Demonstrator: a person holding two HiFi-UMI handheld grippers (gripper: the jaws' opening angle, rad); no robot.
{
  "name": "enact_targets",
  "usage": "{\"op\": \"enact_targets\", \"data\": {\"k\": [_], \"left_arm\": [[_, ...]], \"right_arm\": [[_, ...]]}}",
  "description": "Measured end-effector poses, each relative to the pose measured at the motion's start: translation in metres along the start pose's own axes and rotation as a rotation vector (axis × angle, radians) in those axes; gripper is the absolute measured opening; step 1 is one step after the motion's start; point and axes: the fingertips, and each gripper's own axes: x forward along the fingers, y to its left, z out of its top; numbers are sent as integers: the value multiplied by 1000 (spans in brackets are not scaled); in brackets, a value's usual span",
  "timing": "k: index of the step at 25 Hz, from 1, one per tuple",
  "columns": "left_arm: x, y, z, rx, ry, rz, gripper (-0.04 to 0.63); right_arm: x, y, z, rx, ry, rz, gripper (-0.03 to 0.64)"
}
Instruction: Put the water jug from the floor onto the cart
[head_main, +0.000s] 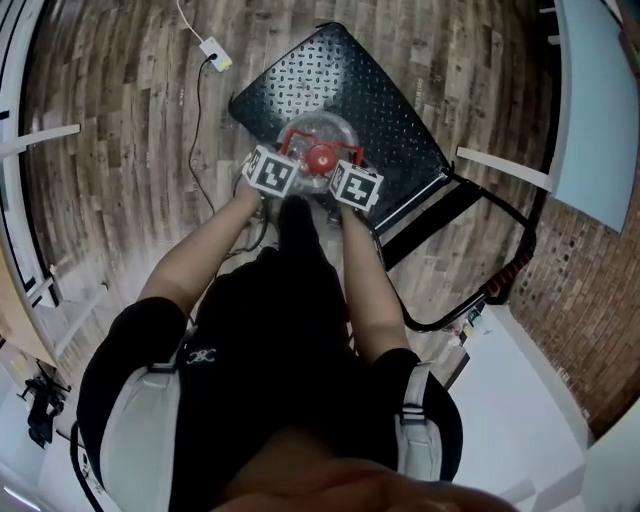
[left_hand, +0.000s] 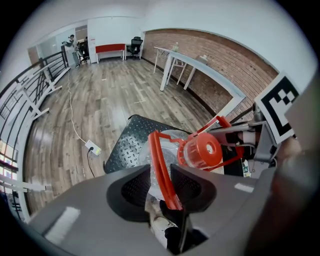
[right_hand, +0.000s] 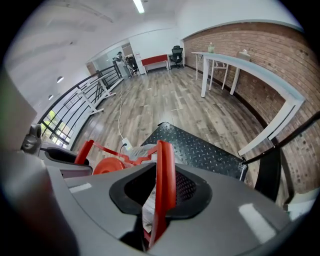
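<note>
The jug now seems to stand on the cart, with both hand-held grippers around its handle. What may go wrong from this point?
1. The red handle lies between the open jaws of the left hand-held gripper and the right hand-held gripper. Pulling away sideways may snag it and tip the water jug.
2. The water jug stands close to the edge of the cart nearest the person, so a nudge might push it off.

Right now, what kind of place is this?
Probably an open-plan office or loft workspace: a red brick wall with long white tables along it, a black office chair at the far end, and a wood-plank floor.
</note>
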Motion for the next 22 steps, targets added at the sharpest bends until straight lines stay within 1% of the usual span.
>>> {"op": "enact_targets", "data": {"k": [1, 4, 7, 8, 9, 10, 11, 14, 15, 17, 22], "left_arm": [[-5, -1, 0, 7, -7, 6, 125], [-27, -2, 2, 14, -42, 35, 109], [-49, -2, 13, -15, -105, 50, 92], [-58, -1, 18, -26, -133, 58, 79], [-68, 1, 21, -37, -164, 69, 60], [-80, 3, 25, -50, -200, 79, 8], [-93, 5, 30, -63, -241, 87, 2], [-134, 10, 39, -98, -367, 107, 0], [-148, 10, 37, -104, -393, 111, 0], [-175, 7, 29, -105, -417, 108, 0], [-227, -3, 17, -56, -508, 111, 0]], "right_arm": [[-3, 1, -1, 3, 2, 2, 91], [-21, 3, -1, -1, -32, -18, 135], [-43, 1, 11, -13, -98, -51, 143], [-52, 0, 16, -16, -126, -63, 139], [-62, 1, 20, -19, -155, -71, 119], [-73, 4, 23, -21, -183, -70, 46], [-84, 9, 26, -22, -209, -58, 15], [-117, 32, 29, -23, -280, 7, 14], [-128, 39, 29, -21, -304, 26, 14], [-153, 52, 30, -12, -356, 55, 14], [-213, 69, 33, 17, -485, 94, 14]]}}
